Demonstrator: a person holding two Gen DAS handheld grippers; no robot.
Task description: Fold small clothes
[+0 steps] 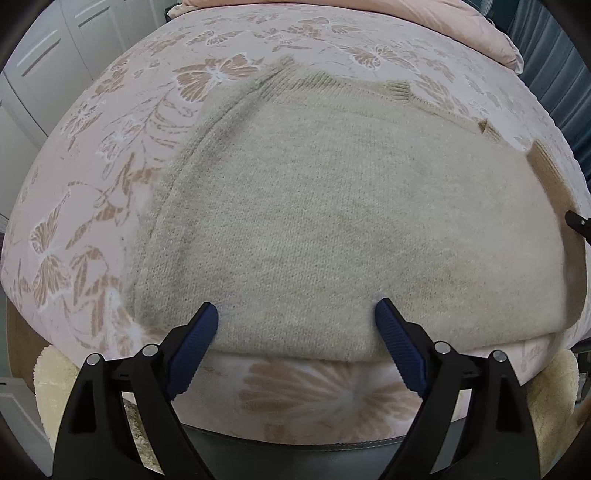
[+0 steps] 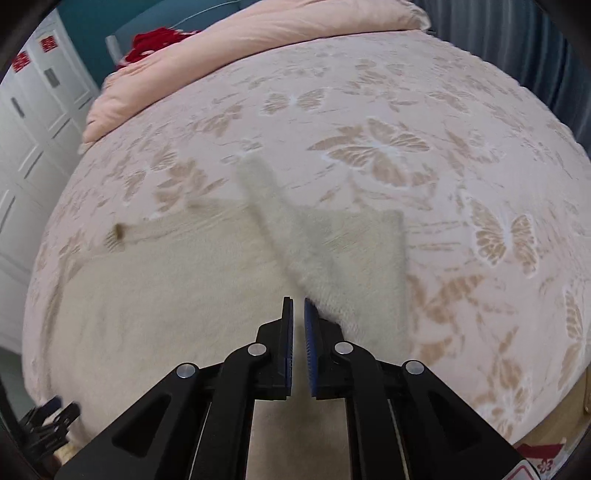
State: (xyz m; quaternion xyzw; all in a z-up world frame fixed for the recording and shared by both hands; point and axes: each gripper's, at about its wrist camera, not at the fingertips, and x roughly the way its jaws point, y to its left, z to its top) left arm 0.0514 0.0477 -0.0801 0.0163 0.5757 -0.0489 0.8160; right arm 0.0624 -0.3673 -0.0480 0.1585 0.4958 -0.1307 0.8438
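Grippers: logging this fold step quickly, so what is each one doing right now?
Left gripper: open above the beige knit sweater, holding nothing.
Right gripper: shut; the sweater sleeve trails from it, blurred, apparently pinched.

A bed (image 1: 110,155) with a pink butterfly-patterned cover carries a beige knitted sweater (image 1: 332,221) lying near its front edge; a pink quilt (image 2: 258,33) lies along its far edge.

Right wrist view is pretty smeared: the sweater (image 2: 184,295) and its sleeve (image 2: 295,240) are motion-blurred, so can't tell if the right gripper (image 2: 298,306) pinches it. Left gripper (image 2: 48,417), lower left corner, is cut off and blurry. Red thing (image 2: 155,44) upper left, unreadable.
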